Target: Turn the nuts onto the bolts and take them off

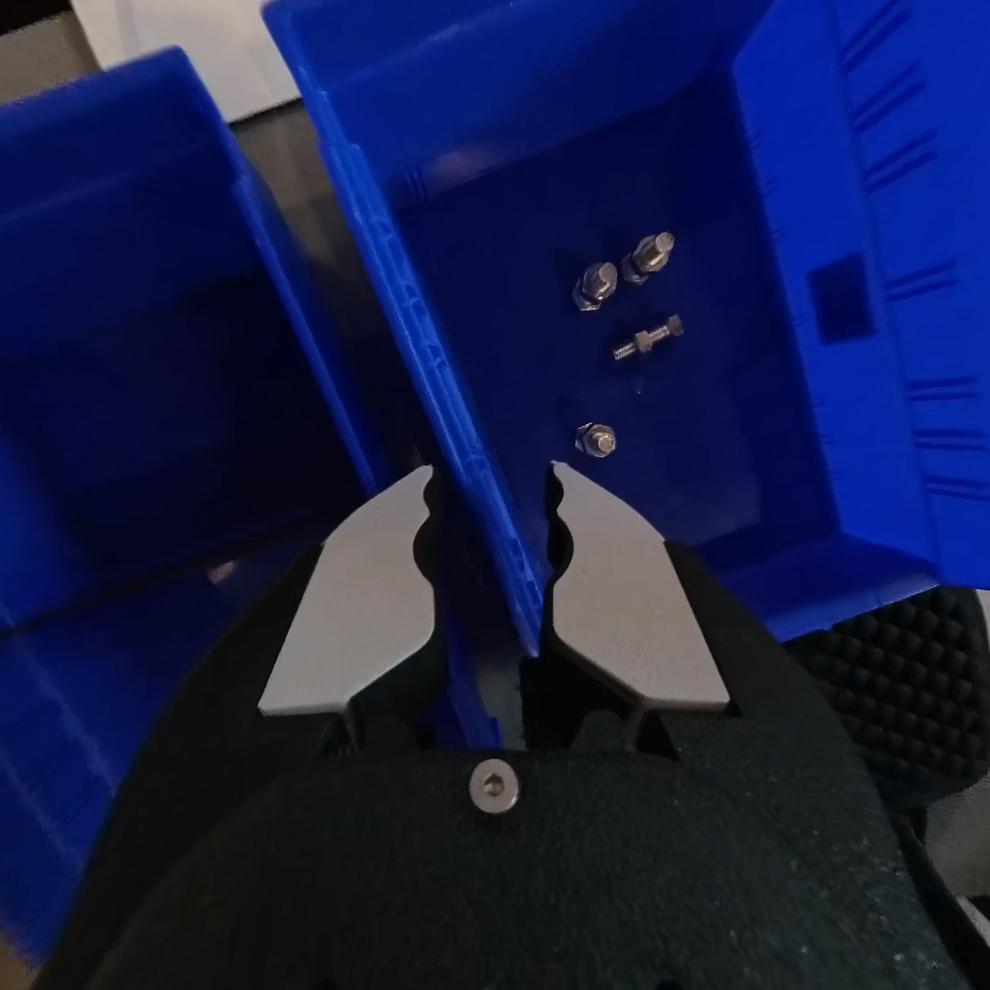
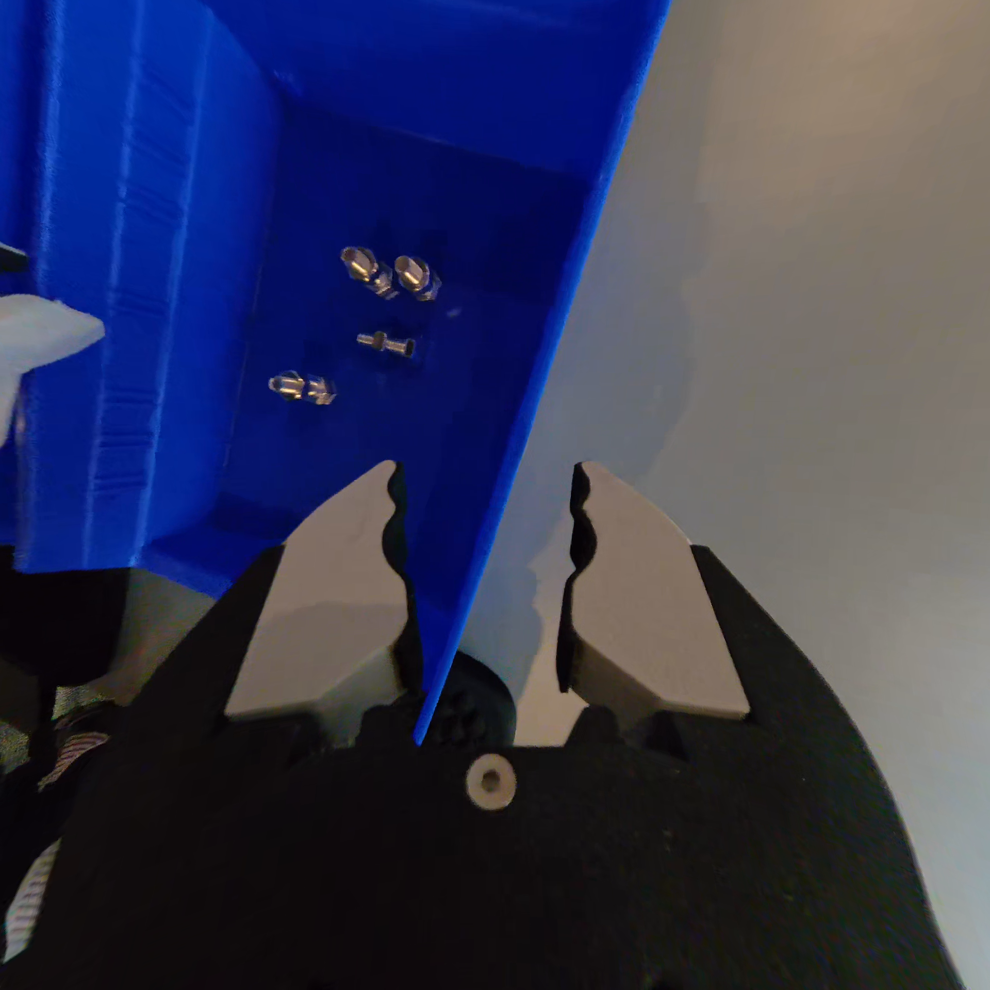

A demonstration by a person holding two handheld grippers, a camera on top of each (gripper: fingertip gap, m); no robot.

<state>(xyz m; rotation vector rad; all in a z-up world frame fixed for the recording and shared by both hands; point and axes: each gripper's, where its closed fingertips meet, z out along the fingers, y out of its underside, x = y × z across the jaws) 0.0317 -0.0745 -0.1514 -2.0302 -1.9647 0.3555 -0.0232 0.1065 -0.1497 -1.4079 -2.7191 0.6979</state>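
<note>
Both tools straddle opposite walls of one blue bin (image 1: 793,482); the bin looks tilted or lifted.

Left tool (image 1: 493,471): fingers on either side of the bin's left wall (image 1: 428,343), gap narrow, right finger (image 1: 616,589) touching the wall edge near its base. Looks clenched on the wall, though the left finger shows a sliver of space, so grip may be light. Second blue bin (image 1: 134,321) sits just left, blurred; contents can't be seen.

Right tool (image 2: 487,466): released, wide gap. Bin's right wall (image 2: 578,321) runs between the fingers, close to the left finger (image 2: 332,589), well clear of the right one. Prob. positioned to close on the wall, not yet gripping. The other tool's pale finger tip shows at the left edge of the right wrist view.

Task parts: four bolts w/ nuts (image 1: 637,337) threaded on, all on the bin floor, right of centre in the left wrist view. Two stand side by side at the far end, one lies flat in the middle, one stands nearest the left tool. Same four (image 2: 375,332) show in the right wrist view, blurred.

Why held so: judging by wall grips on both sides, bin is being carried or tipped as a whole, w/ nothing picked singly yet. Nuts already on, so taking off is likely the pending half.

Counter (image 2: 803,375) is pale, plain, to the right. Black dimpled pad (image 1: 884,669) under the bin's near right corner.
</note>
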